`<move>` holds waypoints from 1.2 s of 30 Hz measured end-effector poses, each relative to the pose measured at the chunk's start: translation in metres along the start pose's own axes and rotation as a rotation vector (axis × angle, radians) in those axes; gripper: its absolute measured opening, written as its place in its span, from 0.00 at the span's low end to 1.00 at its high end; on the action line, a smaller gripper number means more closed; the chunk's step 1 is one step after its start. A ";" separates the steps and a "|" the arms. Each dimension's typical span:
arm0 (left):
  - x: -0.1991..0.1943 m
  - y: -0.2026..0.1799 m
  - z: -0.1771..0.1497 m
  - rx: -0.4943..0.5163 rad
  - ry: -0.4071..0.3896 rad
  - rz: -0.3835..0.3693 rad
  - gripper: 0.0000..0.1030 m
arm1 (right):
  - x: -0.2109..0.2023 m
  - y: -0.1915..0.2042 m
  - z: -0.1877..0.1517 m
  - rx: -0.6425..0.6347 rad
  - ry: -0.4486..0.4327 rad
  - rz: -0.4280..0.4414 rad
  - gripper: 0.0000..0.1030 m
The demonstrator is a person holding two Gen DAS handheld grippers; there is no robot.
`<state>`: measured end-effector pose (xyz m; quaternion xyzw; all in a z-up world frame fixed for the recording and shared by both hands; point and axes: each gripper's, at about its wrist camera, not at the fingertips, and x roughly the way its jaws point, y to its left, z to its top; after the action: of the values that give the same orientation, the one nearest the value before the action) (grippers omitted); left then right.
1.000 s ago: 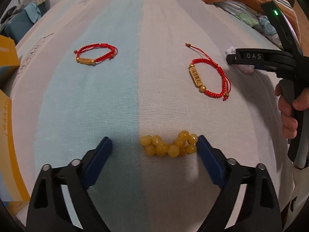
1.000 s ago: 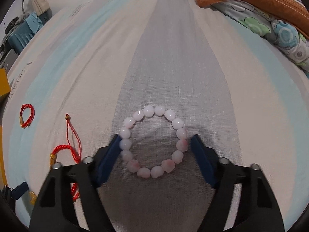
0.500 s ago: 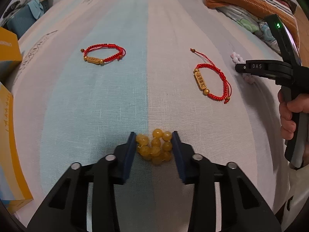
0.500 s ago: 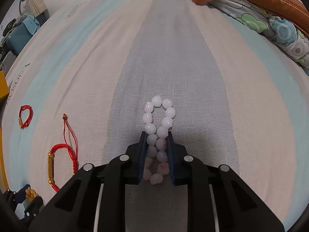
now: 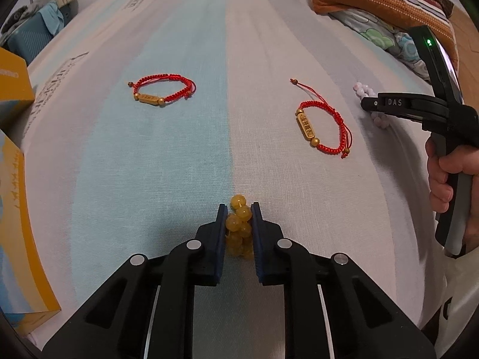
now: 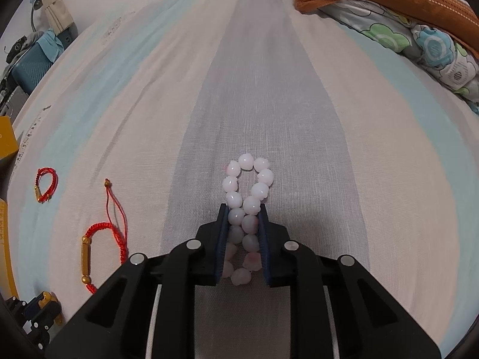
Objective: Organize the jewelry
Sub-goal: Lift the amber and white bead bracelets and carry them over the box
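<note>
Now the left gripper [image 5: 238,212] is clenched on the amber bead bracelet [image 5: 238,227], its jaws having just been closing, and the blue pads press the beads into a tight bunch on the bed sheet [image 5: 179,155], right at the seam between a pale blue stripe and a cream one. A couple of beads stick out beyond the fingertips.

The right gripper [image 6: 242,214] grips the pink-white bead bracelet [image 6: 247,191] in the same way. Its pads squeeze the loop flat, so that the beads stand in two rows between them, while the far end of the loop bulges out round past the tips. That bracelet lies on a grey stripe of the sheet. In the left wrist view the right gripper shows from the side at the right edge, held by a hand [image 5: 443,176], with a few pale beads visible at its tip.

Two red cord bracelets with gold tube beads lie loose on the sheet, well apart from each other. One red cord bracelet [image 5: 163,91] rests on the blue stripe, farther away to the left. The other red cord bracelet [image 5: 324,128] lies between the two grippers, its tail cord trailing away.

A yellow box [image 5: 12,83] stands at the left edge, and striped and floral bedding [image 6: 404,9] is heaped at the far right.
</note>
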<state>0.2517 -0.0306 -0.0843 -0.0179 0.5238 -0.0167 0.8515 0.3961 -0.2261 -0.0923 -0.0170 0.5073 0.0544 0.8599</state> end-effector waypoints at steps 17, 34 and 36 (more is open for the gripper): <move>-0.021 -0.001 -0.002 0.004 -0.017 -0.015 0.12 | -0.020 0.001 -0.001 -0.005 -0.032 0.017 0.17; -0.044 -0.003 -0.004 0.009 -0.048 -0.007 0.09 | -0.053 0.003 -0.010 -0.012 -0.079 -0.001 0.17; -0.047 -0.003 -0.004 0.013 -0.051 -0.006 0.09 | -0.057 0.003 -0.011 -0.010 -0.085 -0.001 0.17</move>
<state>0.2268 -0.0316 -0.0436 -0.0142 0.5018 -0.0220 0.8646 0.3587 -0.2289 -0.0475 -0.0194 0.4699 0.0571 0.8807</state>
